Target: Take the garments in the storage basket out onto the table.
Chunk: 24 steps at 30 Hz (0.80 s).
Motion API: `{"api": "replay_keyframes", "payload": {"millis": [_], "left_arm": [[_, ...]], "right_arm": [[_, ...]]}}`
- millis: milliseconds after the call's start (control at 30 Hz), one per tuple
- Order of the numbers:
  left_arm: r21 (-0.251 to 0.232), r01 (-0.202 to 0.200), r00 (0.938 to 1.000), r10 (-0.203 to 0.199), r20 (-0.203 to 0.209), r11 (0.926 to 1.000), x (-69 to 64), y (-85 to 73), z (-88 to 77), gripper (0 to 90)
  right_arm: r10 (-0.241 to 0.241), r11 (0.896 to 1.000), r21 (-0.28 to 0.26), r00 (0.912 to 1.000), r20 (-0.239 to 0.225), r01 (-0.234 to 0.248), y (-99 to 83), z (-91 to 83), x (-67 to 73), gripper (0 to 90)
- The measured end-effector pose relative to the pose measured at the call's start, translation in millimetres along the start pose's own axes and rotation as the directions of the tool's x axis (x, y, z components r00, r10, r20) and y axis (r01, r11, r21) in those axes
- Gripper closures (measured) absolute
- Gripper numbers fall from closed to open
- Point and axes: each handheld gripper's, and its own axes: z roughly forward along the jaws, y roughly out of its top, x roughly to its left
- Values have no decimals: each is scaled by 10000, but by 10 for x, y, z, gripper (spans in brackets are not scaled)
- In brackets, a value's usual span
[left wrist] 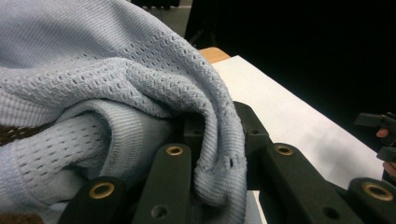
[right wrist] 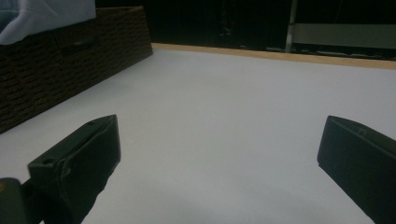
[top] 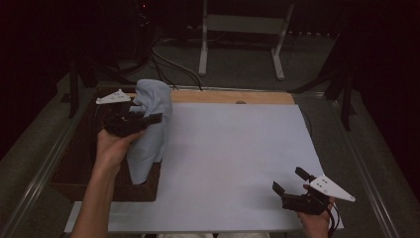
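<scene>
At the left edge of the table stands a dark woven basket (top: pixel 69 173), and above it the left gripper (top: pixel 148 119) pinches a pale blue knitted cloth (top: pixel 151 129), its jaws closed tight on a fold of the fabric. The cloth hangs from that grip, its lower end draping down over the basket's near right corner, just beside the white table surface (top: pixel 233 158). In the left gripper view the cloth (left wrist: pixel 116 93) bunches thickly over the black jaws. Across the bare white surface, well apart from the cloth, the right gripper (top: pixel 293 179) sits low near the table's front right corner, its jaws spread wide with nothing between them; in the right gripper view the basket (right wrist: pixel 60 60) shows at far left.
</scene>
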Motion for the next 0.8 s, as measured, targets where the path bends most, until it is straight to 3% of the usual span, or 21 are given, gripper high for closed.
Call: {"api": "replay_keyframes", "payload": {"millis": [800], "left_arm": [[-93,-64,9991,68,422,9999,-142,50,269,801]], "right_arm": [[92,10000,-35,10000,33,-92,-1,-3,-22,0]]}}
